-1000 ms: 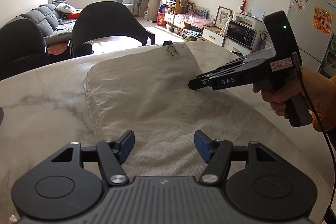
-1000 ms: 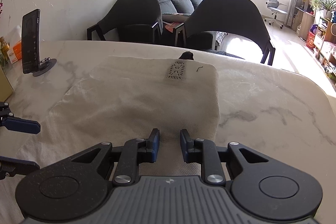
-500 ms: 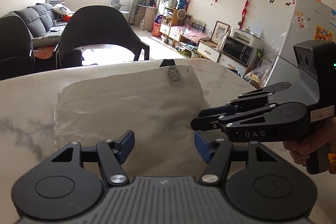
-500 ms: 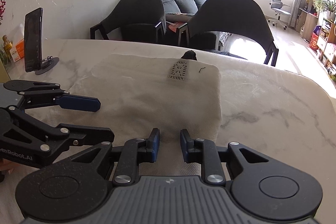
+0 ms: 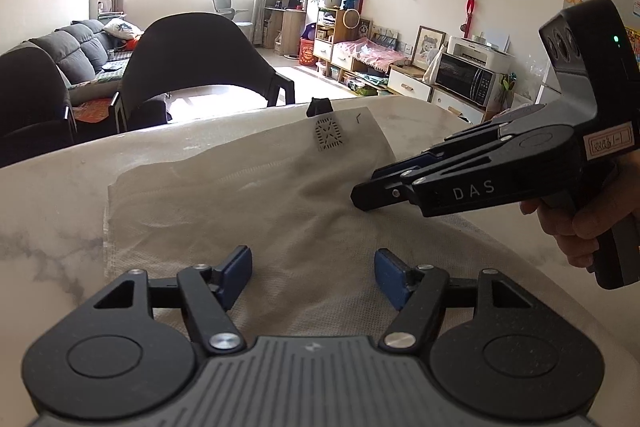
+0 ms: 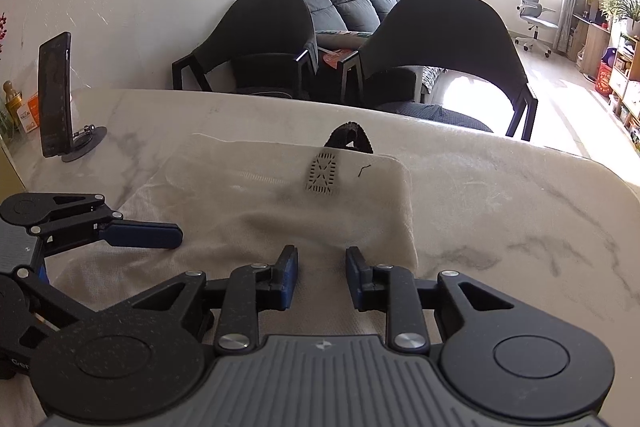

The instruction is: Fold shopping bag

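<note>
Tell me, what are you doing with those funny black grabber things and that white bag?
A person is folding a white shopping bag that lies flat on a marble table. They hold a grabber in each hand. The left gripper hovers wide open over the near part of the bag. The right gripper is over the bag's right edge, its jaws a little apart with nothing between them. Neither is holding the bag right now. The bag's black handle pokes out at the far end.

Left gripper (image 5: pixel 313 274) agape; right gripper (image 6: pixel 322 277) with narrower gap.
</note>
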A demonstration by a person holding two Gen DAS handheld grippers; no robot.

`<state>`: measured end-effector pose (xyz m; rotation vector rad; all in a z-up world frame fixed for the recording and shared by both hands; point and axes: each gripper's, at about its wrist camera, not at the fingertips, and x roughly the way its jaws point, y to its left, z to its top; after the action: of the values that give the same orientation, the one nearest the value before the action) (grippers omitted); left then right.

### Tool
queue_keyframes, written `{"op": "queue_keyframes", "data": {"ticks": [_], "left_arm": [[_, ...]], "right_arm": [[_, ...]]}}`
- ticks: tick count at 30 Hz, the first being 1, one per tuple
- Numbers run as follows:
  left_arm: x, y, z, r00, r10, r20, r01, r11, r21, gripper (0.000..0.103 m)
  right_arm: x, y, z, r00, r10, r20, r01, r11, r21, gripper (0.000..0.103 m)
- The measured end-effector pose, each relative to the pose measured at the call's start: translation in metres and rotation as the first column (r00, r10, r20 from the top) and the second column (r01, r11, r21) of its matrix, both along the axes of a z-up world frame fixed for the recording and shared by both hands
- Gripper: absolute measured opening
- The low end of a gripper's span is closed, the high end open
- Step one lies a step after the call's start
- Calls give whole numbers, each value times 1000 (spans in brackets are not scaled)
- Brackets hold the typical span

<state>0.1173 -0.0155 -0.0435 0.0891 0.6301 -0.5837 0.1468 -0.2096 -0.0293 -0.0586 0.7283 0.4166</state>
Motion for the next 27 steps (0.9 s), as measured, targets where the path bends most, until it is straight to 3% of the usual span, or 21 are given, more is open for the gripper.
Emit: {"op": "queue_keyframes", "data": {"ticks": [15,23,27], "left_arm": [[0,4,-1,1000,-3,-11,3,1000,-18,71],[-1,2,-1,1000,-11,-7,11,1000,-4,76],[-2,-1,-1,1000,-16,-4,16,1000,8,77]], "right_arm": [[35,-12,-7,999,-54,-1,54,993,109,28],[39,9,-6,996,-71,59,72,997,-12,31],[39,11,-4,993,-97,64,100,993,-57,46]]}}
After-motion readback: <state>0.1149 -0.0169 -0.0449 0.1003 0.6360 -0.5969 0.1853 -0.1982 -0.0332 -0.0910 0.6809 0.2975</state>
